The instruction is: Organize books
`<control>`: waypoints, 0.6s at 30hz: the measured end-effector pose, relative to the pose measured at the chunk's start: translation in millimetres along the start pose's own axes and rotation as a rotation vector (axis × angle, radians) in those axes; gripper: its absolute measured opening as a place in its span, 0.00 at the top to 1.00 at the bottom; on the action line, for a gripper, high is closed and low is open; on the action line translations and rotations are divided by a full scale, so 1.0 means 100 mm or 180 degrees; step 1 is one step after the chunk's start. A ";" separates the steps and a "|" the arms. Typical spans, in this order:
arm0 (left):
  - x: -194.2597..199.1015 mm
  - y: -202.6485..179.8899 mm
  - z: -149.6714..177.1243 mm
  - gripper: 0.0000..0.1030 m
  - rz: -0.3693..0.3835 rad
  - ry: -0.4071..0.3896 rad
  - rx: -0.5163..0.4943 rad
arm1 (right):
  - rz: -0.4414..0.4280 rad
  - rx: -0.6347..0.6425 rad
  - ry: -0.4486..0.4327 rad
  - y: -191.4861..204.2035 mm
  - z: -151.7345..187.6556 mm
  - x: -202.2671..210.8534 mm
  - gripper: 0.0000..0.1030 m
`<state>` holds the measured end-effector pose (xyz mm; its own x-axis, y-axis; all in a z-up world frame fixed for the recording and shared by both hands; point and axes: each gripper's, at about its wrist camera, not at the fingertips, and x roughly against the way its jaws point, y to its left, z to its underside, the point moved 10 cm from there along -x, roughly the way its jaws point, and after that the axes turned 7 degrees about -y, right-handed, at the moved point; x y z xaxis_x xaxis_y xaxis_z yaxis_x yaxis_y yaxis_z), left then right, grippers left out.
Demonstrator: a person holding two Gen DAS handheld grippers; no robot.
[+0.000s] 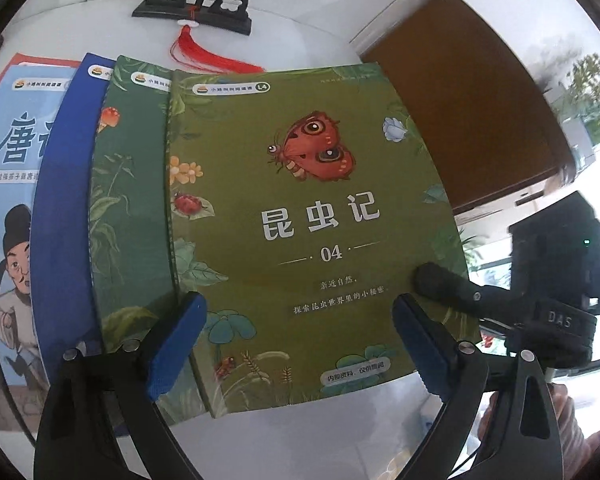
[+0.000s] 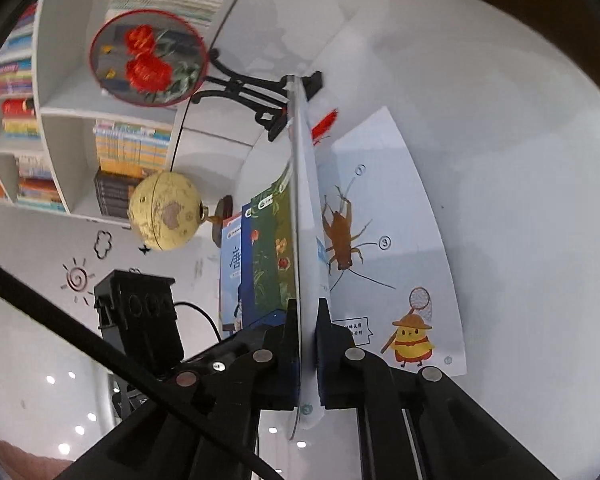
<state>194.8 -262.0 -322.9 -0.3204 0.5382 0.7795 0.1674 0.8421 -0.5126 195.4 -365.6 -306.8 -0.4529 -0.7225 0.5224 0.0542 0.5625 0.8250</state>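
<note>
A green insect book [image 1: 300, 208] with a butterfly on its cover lies on top of an overlapping row of books on the white table: another green book [image 1: 136, 208], a dark blue book [image 1: 60, 216] and a light blue book [image 1: 8, 216]. My left gripper [image 1: 300, 344] is open, its blue pads over the green book's near edge. My right gripper [image 2: 308, 344] is shut on the right edge of the green insect book [image 2: 300, 220], seen edge-on; an inside page with a cricket drawing [image 2: 380, 248] lies open beneath. The right gripper also shows in the left wrist view [image 1: 436, 280].
A black fan stand [image 1: 196, 4] with a red tassel [image 1: 204, 56] stands behind the books. A round embroidered fan [image 2: 148, 56] and a yellow globe [image 2: 166, 210] are nearby. A bookshelf [image 2: 60, 120] full of books is behind. A brown cabinet [image 1: 460, 100] is at right.
</note>
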 end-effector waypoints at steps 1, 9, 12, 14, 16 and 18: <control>-0.01 -0.01 0.02 0.09 -0.0011 0.0034 0.0000 | 0.0026 0.0015 -0.0007 0.00 0.00 0.01 0.94; 0.06 -0.04 0.28 0.08 -0.0142 0.0194 0.0115 | 0.0341 0.0208 0.0039 -0.09 0.07 0.19 0.97; 0.08 0.01 0.40 0.08 -0.0228 0.0270 0.0196 | 0.0623 0.0282 0.0113 -0.27 0.12 0.29 0.97; 0.13 0.02 0.44 0.07 -0.0178 0.0209 0.0230 | 0.0788 0.0405 0.0175 -0.36 0.15 0.32 0.97; 0.13 0.02 0.44 0.07 -0.0167 0.0201 0.0290 | 0.0898 0.0413 0.0133 -0.45 0.10 0.32 0.96; 0.13 0.04 0.43 0.07 -0.0120 0.0188 0.0355 | 0.0857 0.0337 0.0189 -0.49 0.08 0.27 0.92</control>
<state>151.8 -253.2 -330.3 -0.2685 0.5101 0.8171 0.0504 0.8545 -0.5169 173.4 -409.6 -334.6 -0.3818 -0.5621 0.7337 0.0706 0.7738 0.6295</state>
